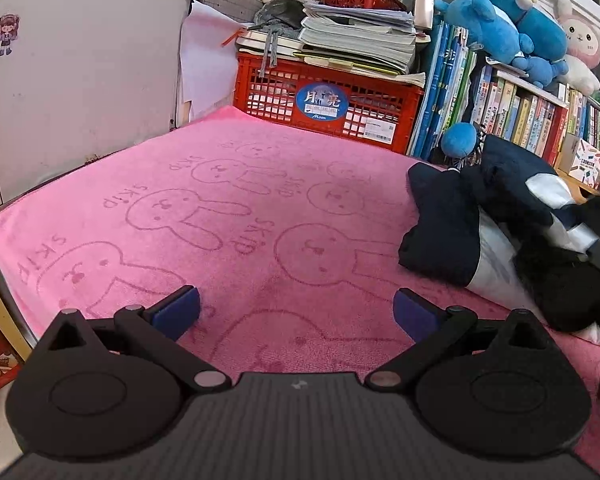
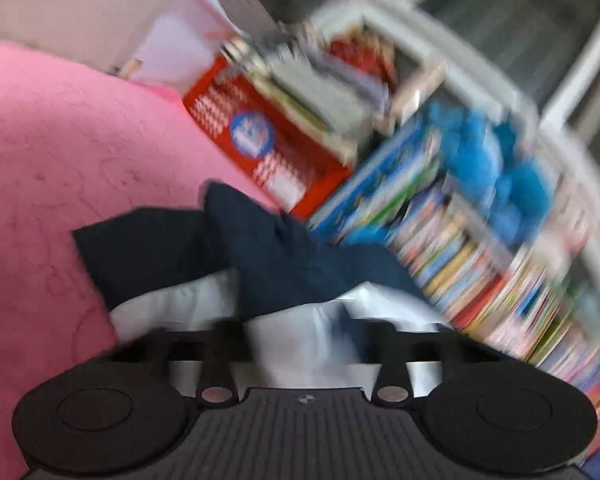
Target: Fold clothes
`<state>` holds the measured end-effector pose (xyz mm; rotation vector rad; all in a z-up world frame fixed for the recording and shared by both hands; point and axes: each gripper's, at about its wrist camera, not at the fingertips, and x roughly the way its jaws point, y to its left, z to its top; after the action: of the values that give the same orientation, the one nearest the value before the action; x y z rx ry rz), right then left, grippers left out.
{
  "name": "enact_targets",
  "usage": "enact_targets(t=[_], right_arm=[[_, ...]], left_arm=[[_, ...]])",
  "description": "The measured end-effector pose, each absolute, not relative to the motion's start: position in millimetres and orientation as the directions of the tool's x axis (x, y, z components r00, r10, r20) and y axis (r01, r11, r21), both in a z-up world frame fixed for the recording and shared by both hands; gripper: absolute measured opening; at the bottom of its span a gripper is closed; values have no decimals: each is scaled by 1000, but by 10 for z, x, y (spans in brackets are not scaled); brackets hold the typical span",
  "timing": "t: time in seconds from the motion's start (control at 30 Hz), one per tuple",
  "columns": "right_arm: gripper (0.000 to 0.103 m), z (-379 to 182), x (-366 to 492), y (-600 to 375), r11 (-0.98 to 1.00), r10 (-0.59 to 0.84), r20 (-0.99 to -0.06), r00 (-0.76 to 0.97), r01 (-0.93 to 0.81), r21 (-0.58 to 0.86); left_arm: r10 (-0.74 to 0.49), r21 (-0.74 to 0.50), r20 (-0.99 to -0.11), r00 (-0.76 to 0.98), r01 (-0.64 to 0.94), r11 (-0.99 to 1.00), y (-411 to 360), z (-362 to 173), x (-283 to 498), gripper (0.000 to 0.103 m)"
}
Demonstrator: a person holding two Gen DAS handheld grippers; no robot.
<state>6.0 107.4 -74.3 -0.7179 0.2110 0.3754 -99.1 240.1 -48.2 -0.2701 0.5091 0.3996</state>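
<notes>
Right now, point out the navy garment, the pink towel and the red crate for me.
navy garment (image 1: 440, 224): left wrist view, on its dark folded part at the left.
pink towel (image 1: 260, 216): left wrist view, on bare printed cloth mid-surface.
red crate (image 1: 372, 100): left wrist view, on its front lattice wall.

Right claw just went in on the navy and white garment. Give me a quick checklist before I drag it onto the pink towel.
1. Left claw open, nothing between the pads: ok.
2. Pink towel flat, with bare room for the garment: ok.
3. Navy and white garment bunched at the towel's right edge, unfolded: not ok.
4. Right claw closed on the garment's white fabric: ok, though blurred.
5. Grip firmness: cannot tell.
</notes>
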Motion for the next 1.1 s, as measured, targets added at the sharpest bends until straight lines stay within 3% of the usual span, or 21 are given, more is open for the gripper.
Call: enact_targets(t=[0.07,0.17,0.3,0.43,0.53,0.6,0.63,0.7,0.73,0.77,0.8,0.87,0.97,1.1], right_arm=[[8,-593,85,1061,735,293,-308,905,-419,-533],[7,-382,-139,1106,725,387,-212,897,-439,-532],[7,-389,-404,1165,652,493,-220,842,-525,-548],[7,-612,-368,1203,624,485,-303,820,-568,-537],[8,-656,-390,1202,630,448,-267,853,-514,-583],[16,-678,-420,1202,626,416,-226,881,-458,-631],[31,-704,-426,1200,624,400,-210,892,-433,-650],[46,-774,-374,1222,612,368,-208,906,-404,-679],[44,-804,-304,1243,611,357,-222,907,-407,-679],[35,-822,-209,1257,618,348,-242,906,-416,-667],[9,-822,-144,1257,631,339,-255,905,-420,-652],[6,-715,-78,1230,678,347,-226,910,-409,-610],[5,-576,-245,1246,642,403,-75,912,-340,-688],[6,-909,-376,1286,429,477,-203,855,-429,-795]], left_arm=[[301,-147,-520,799,-431,890,2398,-484,-993,103],[306,-142,-522,796,-434,890,2387,-480,-988,103],[307,-135,-521,796,-432,892,2378,-485,-987,103],[303,-131,-520,798,-425,895,2381,-490,-994,103],[295,-146,-516,804,-422,895,2402,-489,-1015,103],[277,-190,-511,814,-422,887,2443,-477,-1043,103],[266,-214,-507,820,-419,882,2473,-472,-1059,103],[247,-252,-501,829,-413,875,2516,-466,-1084,103],[243,-260,-499,832,-412,873,2523,-466,-1091,103],[242,-261,-498,833,-410,874,2524,-469,-1094,103],[242,-256,-499,832,-408,876,2520,-472,-1094,103],[240,-255,-498,833,-406,878,2514,-474,-1100,103],[217,-308,-498,840,-405,861,2577,-448,-1129,103],[93,-483,-459,884,-336,809,2781,-355,-1148,103]])
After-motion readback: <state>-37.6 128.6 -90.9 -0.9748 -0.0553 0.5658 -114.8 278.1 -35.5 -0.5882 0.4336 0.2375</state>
